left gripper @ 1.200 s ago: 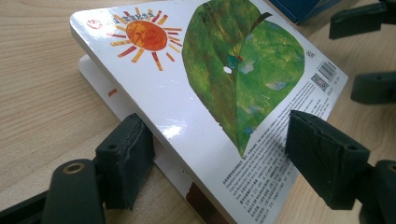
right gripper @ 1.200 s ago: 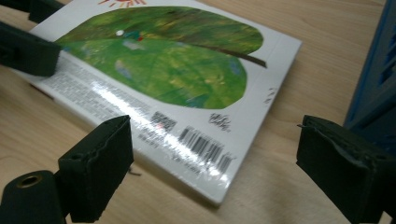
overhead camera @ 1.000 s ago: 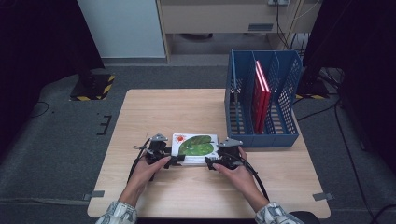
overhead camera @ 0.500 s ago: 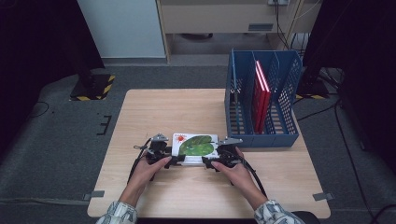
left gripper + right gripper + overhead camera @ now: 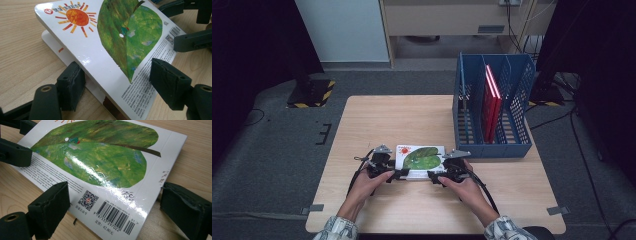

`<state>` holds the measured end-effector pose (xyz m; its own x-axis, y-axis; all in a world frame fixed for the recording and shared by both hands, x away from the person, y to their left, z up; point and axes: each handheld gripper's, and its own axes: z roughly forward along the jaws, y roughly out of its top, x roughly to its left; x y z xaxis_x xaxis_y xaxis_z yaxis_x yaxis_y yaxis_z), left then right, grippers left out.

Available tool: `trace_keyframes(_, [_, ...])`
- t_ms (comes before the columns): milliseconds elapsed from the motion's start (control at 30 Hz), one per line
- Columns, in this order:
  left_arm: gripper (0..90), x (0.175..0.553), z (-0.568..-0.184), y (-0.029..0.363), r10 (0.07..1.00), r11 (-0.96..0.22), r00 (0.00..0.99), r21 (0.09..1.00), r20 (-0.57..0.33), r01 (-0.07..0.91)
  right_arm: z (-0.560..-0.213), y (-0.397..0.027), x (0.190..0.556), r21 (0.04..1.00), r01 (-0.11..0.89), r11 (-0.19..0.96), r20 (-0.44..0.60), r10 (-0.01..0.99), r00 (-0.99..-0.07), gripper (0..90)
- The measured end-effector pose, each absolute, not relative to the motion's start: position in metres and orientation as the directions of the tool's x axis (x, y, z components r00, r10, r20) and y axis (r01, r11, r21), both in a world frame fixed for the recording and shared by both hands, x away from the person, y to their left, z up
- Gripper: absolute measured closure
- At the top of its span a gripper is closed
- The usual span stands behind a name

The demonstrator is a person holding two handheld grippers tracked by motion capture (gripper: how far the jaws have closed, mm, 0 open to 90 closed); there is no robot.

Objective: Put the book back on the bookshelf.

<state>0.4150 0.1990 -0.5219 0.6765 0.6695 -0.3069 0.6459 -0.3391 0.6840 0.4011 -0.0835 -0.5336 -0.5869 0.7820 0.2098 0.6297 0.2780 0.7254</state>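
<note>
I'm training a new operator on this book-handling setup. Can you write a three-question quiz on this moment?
1. True or false: the book lies flat and closed on the table.
2. Which picture is on the cover that faces up? A) a green leaf and a sun B) a red car C) a blue fish
3. What stands in the blue rack?

Key:
1. False: its cover is lifted off the pages at the left gripper.
2. A
3. Red books, upright.

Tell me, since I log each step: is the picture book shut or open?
Slightly open: the white leaf-cover picture book has its cover lifted off the pages beneath.
</note>
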Motion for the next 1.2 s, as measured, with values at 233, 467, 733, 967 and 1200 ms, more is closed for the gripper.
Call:
trace_keyframes(233, [26.1, 0.416, -0.523, 0.197, 0.657, -0.345, 0.688, 0.69, -0.307, 0.637, -0.534, -0.084, 0.401, 0.723, 0.634, 0.273, 0.219, 0.781, -0.585, 9.1])
trace_keyframes(467, [27.3, 0.413, -0.523, 0.197, 0.661, -0.355, 0.695, 0.698, -0.284, 0.622, -0.532, -0.083, 0.4, 0.725, 0.619, 0.303, 0.191, 0.774, -0.603, 8.2])
trace_keyframes(733, [37.8, 0.408, -0.518, 0.203, 0.65, -0.372, 0.719, 0.722, -0.246, 0.583, -0.533, -0.085, 0.403, 0.713, 0.628, 0.312, 0.21, 0.759, -0.616, 5.6])
trace_keyframes(967, [38.8, 0.406, -0.517, 0.202, 0.65, -0.382, 0.726, 0.729, -0.225, 0.568, -0.533, -0.087, 0.404, 0.711, 0.623, 0.326, 0.209, 0.748, -0.629, 6.8])
trace_keyframes(1200, [48.8, 0.399, -0.511, 0.207, 0.648, -0.386, 0.735, 0.747, -0.198, 0.541, -0.528, -0.089, 0.399, 0.728, 0.601, 0.331, 0.185, 0.749, -0.637, 15.8])
